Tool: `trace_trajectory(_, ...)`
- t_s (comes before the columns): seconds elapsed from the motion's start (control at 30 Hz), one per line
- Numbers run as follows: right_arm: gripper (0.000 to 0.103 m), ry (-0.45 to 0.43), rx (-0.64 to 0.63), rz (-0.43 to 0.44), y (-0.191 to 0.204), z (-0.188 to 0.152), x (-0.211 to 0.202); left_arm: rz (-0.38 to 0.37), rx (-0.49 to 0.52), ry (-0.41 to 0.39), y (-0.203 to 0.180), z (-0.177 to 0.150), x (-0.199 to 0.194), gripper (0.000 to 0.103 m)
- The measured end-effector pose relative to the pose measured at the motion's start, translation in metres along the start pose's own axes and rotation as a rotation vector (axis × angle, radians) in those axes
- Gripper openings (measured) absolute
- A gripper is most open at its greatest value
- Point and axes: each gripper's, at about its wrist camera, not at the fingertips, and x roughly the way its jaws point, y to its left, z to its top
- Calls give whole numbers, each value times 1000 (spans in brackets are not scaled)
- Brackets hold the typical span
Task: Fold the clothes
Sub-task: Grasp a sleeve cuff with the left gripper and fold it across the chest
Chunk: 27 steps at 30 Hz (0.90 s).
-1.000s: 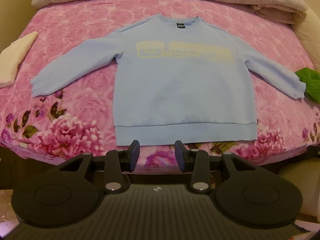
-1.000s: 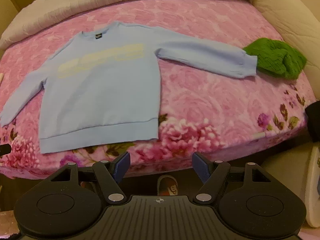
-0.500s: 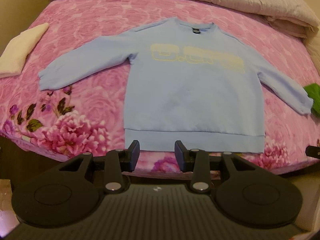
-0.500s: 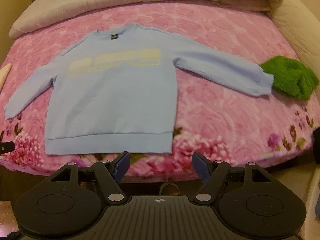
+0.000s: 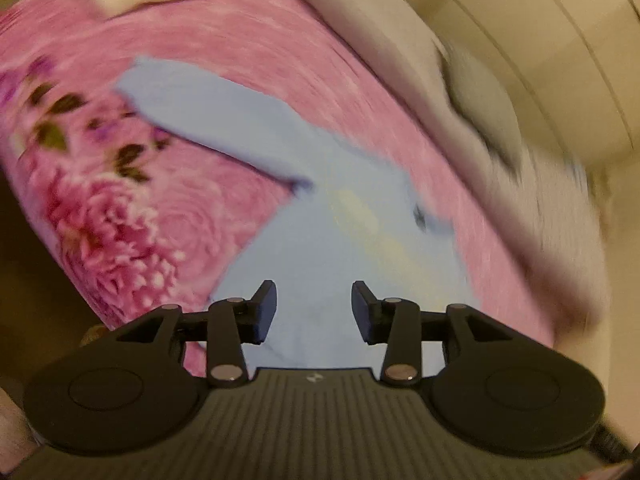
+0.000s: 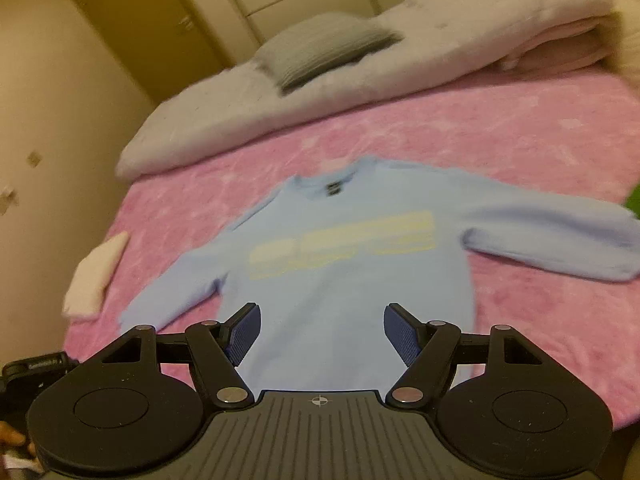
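Since the sweatshirt (image 6: 352,280) lies flat on the bed (image 6: 520,132), it looks soft, light and floppy. Both tongs, left (image 5: 314,312) and right (image 6: 322,334), gape empty; its hem or sleeve cuffs seem the best holds.

Pink floral bedspread (image 6: 520,128) covering the bed. Pale quilt (image 6: 440,36) bunched along its far edge, a grey pillow (image 6: 324,46) resting on it. Folded cream cloth (image 6: 96,276) near the bedspread's left side. Green fabric (image 6: 633,202) barely visible at the right margin. Wardrobe doors (image 6: 168,28) beyond the bed.
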Motion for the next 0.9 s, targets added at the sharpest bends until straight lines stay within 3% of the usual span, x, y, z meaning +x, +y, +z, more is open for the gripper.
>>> trace_trajectory(0.1, 72, 86, 11, 0, -1, 8, 37, 37, -116, -39, 34, 13, 14, 37)
trace_trajectory(0.2, 72, 135, 64, 22, 4, 11, 72, 59, -153, -87, 65, 41, 36, 38)
trace_trajectory(0.53, 72, 185, 129, -33, 82, 17, 209, 60, -388, -146, 206, 164, 179, 37)
trace_trajectory(0.67, 72, 224, 148, -42, 107, 12, 253, 20, -462, -168, 244, 181, 206, 37)
trace_trajectory(0.9, 72, 297, 160, -76, 117, -1, 286, -64, -517, -225, 255, 184, 216, 35)
